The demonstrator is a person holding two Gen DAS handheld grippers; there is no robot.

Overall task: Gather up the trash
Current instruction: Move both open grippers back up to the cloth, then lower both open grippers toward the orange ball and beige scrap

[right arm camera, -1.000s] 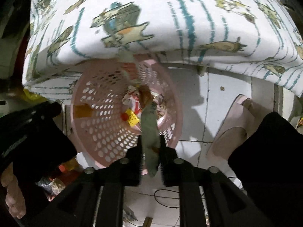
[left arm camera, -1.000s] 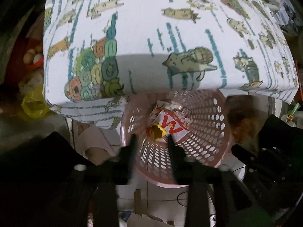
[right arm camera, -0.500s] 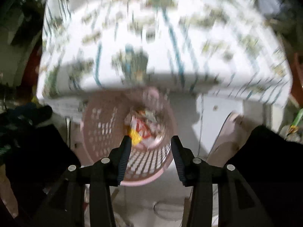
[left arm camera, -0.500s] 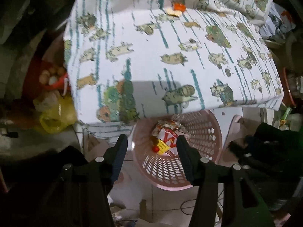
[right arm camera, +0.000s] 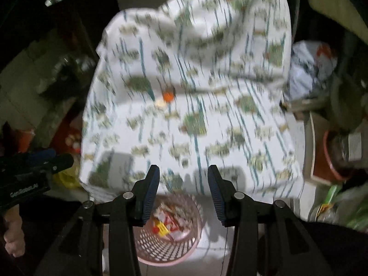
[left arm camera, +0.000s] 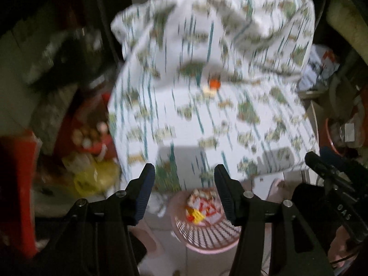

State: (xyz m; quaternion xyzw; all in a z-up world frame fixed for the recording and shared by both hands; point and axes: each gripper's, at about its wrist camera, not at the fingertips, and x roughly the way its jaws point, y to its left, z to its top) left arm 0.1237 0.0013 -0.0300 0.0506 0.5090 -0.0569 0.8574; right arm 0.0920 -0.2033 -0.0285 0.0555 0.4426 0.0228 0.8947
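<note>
A pink perforated basket (left arm camera: 207, 237) stands on the floor below the table edge, with red, white and yellow wrappers (left arm camera: 202, 209) inside; it also shows in the right wrist view (right arm camera: 165, 246). A small orange piece (left arm camera: 214, 83) and a pale scrap (left arm camera: 209, 91) lie on the patterned tablecloth (left arm camera: 230, 119), and show in the right wrist view too (right arm camera: 168, 96). My left gripper (left arm camera: 184, 188) is open and empty above the basket. My right gripper (right arm camera: 182, 188) is open and empty. Both views are motion-blurred.
A yellow bag (left arm camera: 92, 179) and red container with eggs (left arm camera: 96, 138) sit left of the table. Red bowl (right arm camera: 329, 156) and clutter stand to the right. The other gripper shows at each view's edge (left arm camera: 333, 184).
Both grippers rose and tilted up from the basket toward the tabletop. The right gripper let go of its greenish wrapper and opened; the left gripper opened wider.
</note>
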